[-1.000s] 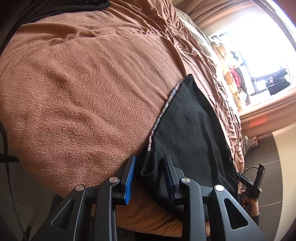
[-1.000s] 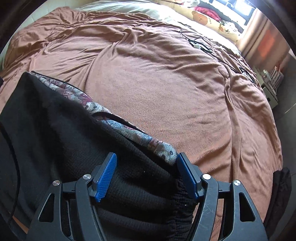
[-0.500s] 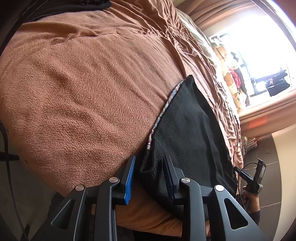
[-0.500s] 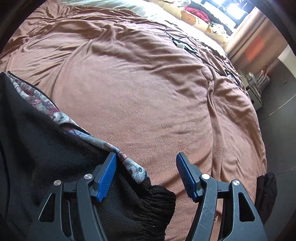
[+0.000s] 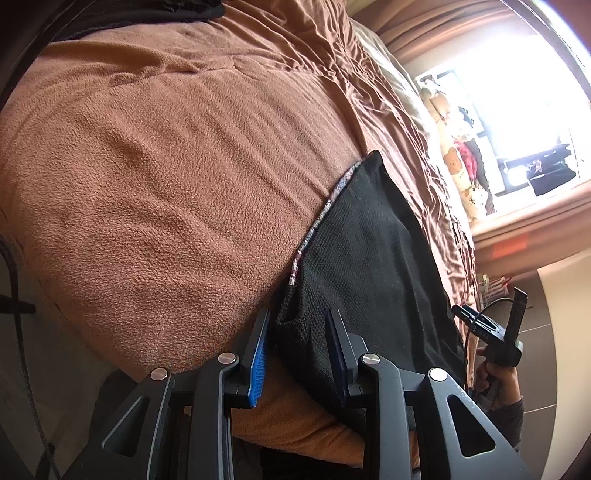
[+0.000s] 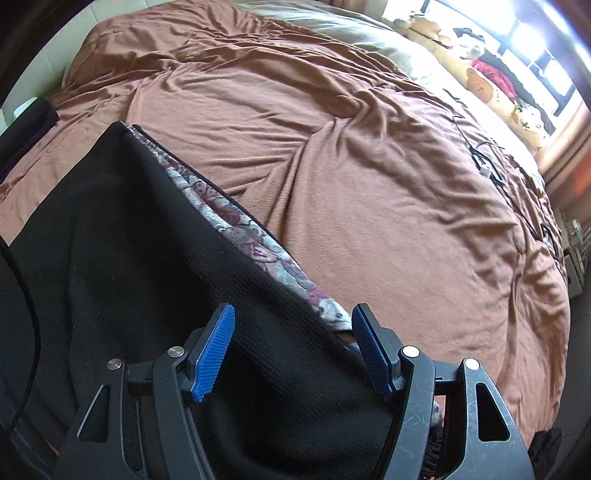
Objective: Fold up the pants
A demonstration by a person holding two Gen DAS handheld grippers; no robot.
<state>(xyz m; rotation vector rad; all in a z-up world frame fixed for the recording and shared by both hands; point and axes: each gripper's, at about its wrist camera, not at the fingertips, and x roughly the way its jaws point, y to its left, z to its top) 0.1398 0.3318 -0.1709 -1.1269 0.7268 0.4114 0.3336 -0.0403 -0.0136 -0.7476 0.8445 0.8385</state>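
Observation:
Black knit pants [image 5: 369, 258] with a patterned inner lining [image 5: 317, 225] lie flat on a brown bed cover [image 5: 166, 166]. My left gripper [image 5: 299, 343] is open, its jaws on either side of a corner of the pants at the bed's near edge. In the right wrist view the pants [image 6: 122, 266] fill the lower left, with the lining [image 6: 240, 229] showing along their edge. My right gripper [image 6: 291, 339] is open, with the pants' edge lying between its blue pads. The right gripper also shows in the left wrist view [image 5: 495, 332], held in a hand.
The brown cover [image 6: 369, 166] spreads wide beyond the pants. A cable [image 6: 487, 166] lies on it at the far right. Patterned pillows [image 6: 491, 88] line the window side. Another dark garment [image 5: 147, 11] lies at the far end of the bed.
My right gripper moved back over the pants' edge, so the cloth now lies between its open jaws. The left gripper has stayed in place.

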